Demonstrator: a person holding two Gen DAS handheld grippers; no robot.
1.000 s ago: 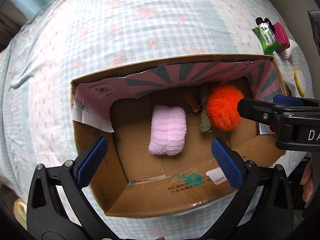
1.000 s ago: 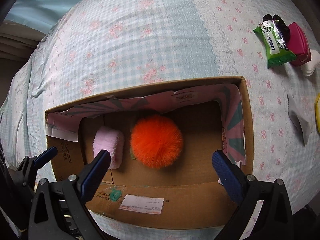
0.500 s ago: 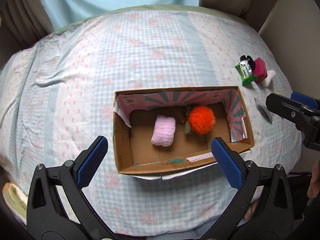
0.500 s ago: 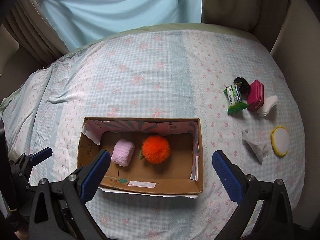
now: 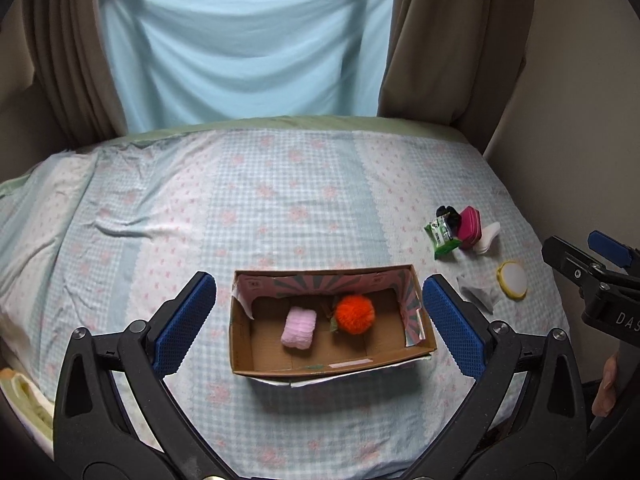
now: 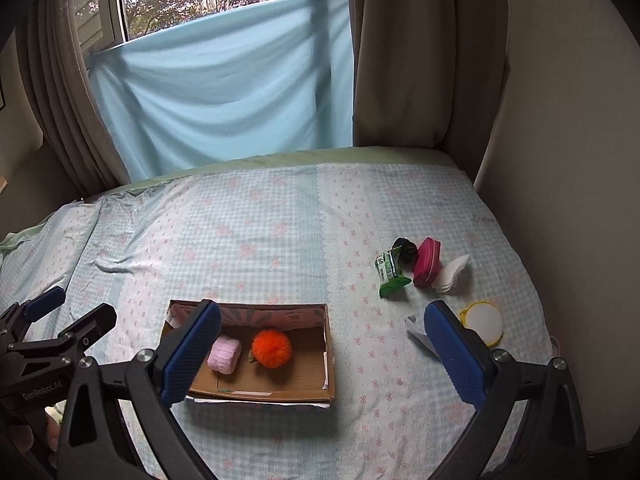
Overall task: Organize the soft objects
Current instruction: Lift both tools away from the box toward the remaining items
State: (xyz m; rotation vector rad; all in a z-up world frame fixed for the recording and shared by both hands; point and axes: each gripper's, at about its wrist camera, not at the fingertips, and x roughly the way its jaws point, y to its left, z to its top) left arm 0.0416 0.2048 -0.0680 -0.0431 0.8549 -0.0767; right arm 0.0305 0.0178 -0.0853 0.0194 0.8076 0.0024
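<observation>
Your left gripper (image 5: pixel 320 316) is spread wide with nothing between the pads, up above the bed (image 5: pixel 280 200). The cardboard box (image 5: pixel 320 366) sits framed between its two blue fingers, near the bed's front edge. Inside, left to right: pink plush roll (image 5: pixel 299 328), then orange pompom (image 5: pixel 354 314) just beside it, with something green poking out at the pompom's left. Box right third is bare cardboard.

Your right gripper (image 6: pixel 318 354) is also wide apart and holding nothing, off to the right of the box. From its view, the left finger overlaps the box's left end; the right finger covers part of a grey-white crumpled piece (image 6: pixel 416 330).

Right of the box the sheet is open, then a loose cluster near the bed's right edge: green packet (image 6: pixel 390 274), black item (image 6: pixel 405 249), magenta pouch (image 6: pixel 426 262), white piece (image 6: pixel 452 274), all touching or nearly so. Yellow-rimmed round pad (image 6: pixel 481 322) lies closer to you, just beside the wall-side edge.

Far half of the bed is bare sheet up to the blue cloth (image 6: pixel 224 92) and curtains.
</observation>
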